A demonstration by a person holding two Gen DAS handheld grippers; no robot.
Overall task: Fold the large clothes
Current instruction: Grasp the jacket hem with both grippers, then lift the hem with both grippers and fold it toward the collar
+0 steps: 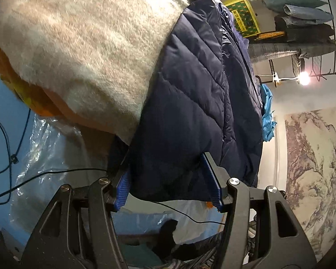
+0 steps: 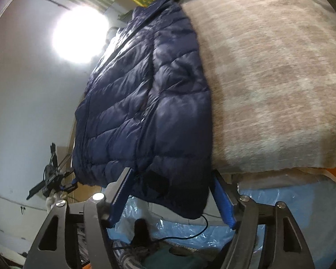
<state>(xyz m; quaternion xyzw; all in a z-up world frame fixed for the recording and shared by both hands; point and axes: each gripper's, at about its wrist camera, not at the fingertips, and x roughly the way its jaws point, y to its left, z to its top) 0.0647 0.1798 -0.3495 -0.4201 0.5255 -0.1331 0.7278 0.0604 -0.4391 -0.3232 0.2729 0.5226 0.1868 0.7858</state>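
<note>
A navy quilted puffer jacket (image 1: 190,94) lies spread on a fuzzy beige-and-cream blanket (image 1: 78,44), its hem hanging over the blanket's near edge toward both cameras.

In the left wrist view, the left hand-held gripper (image 1: 169,182) has its jaws spread wide, one blue ribbed pad on each side of the jacket's bottom hem. The hem sits in the gap between them; the pads look close to the fabric, but whether they press on it cannot be told. Under the blanket an orange layer (image 1: 53,105) shows, and below that crinkled clear plastic sheeting (image 1: 44,139) over a light blue surface. A thin black cable (image 1: 18,145) runs across the plastic. In the background stand a black wire rack (image 1: 311,51) stacked with folded clothes, a yellow-framed picture (image 1: 244,15), and a wall hanging with an ink landscape (image 1: 318,168).

In the right wrist view, the right hand-held gripper (image 2: 171,196) is likewise wide open, its blue pads flanking the jacket's (image 2: 145,103) other bottom corner, which droops between them. The blanket (image 2: 268,78) fills the right side of that view. A bright round lamp (image 2: 78,35) glares at upper left against a white wall.
</note>
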